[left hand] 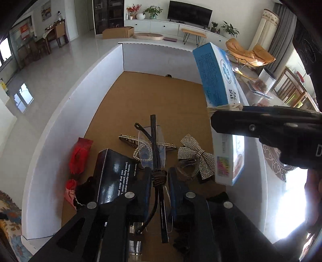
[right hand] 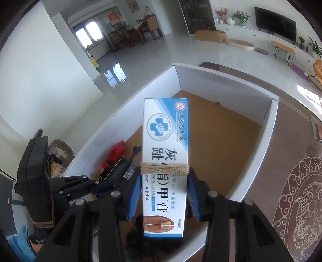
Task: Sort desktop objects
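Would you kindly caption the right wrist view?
Right gripper holds a nail cream box above the white bin.

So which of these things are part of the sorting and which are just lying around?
Part of the job:
blue-and-white cardboard nail cream box in the right tool
clear-lensed, dark-armed glasses in the left tool
white-walled sorting box

Lying about:
black flat television
orange lounge chair

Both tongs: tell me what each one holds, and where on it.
Left tongs: glasses, gripped at the folded arms. Right tongs: blue-and-white cream box, gripped on its long sides, lower half.
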Motion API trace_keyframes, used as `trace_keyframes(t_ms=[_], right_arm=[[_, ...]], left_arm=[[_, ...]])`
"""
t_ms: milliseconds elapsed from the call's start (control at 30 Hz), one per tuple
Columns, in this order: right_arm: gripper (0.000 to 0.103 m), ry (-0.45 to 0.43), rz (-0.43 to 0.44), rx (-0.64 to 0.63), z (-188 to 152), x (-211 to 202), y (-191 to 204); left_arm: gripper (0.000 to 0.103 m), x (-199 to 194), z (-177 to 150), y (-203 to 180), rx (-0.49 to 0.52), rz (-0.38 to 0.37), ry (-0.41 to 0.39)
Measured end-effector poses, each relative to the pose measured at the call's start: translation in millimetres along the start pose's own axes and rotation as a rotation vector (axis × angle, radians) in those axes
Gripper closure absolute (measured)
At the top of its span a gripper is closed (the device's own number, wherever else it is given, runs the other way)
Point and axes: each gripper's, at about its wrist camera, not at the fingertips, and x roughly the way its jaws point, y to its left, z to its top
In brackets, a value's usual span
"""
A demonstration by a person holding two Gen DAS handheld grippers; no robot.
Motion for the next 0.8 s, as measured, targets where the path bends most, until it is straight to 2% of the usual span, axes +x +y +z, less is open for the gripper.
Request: trace_keyframes(t_ms=[67, 100, 133, 233, 300, 333, 400, 467, 533, 633, 800], right_arm=[[0.028, -0.001, -0.012, 0.019, -4.8, 7.4, -4.8], [0.022, -0.014, -0.002, 0.032, -7.2, 5.0, -7.9], [0.014, -0.027, -0.004, 0.040, -9.4, 0.2, -10.8], [0.011, -0.055, -0.067, -0.005, -14.0, -22.5, -12.1], [0.006, -0.079, -0.133, -0.062, -19.3, -42.2, -7.8], [0.000, -0.082, -0.172, -0.083, -22.8, -49.2, -6.1], [0.000, -0.077, -0.231, -0.116, -25.7, -59.5, -2.0], [0.000, -0.066, -0.254, -0.142, -28.4, -64.6, -0.1], [0.000, -0.059, -0.261, -0.162, -31.3, -66.7, -0.5], [0.000, -0.053, -0.277, -0.192, -34.2, -65.1, 4.3], [0.000, -0.040, -0.285, -0.226, -40.1, -58.9, 11.8]], left_arm=[[0.029, 1.1, -2.9, -0.5, 0.006, 0.046, 0.003], [0.022, -2.6, -5.2, -0.9, 0.009, 0.068, -0.020], [0.019, -8.1, -7.6, -1.2, 0.006, 0.095, -0.047], [0.018, -26.1, -13.2, 1.8, -0.050, 0.100, -0.109], [0.018, -40.7, -17.0, 1.5, -0.103, 0.107, -0.145], [0.018, -46.6, -18.4, 0.6, -0.122, 0.119, -0.162], [0.018, -59.1, -21.6, -2.0, -0.148, 0.136, -0.196], [0.008, -70.6, -24.3, -5.6, -0.172, 0.154, -0.218], [0.003, -81.8, -27.9, -7.6, -0.201, 0.190, -0.241], [0.003, -97.5, -32.5, -9.5, -0.233, 0.233, -0.284], [0.003, -104.5, -34.7, -12.8, -0.244, 0.239, -0.262]])
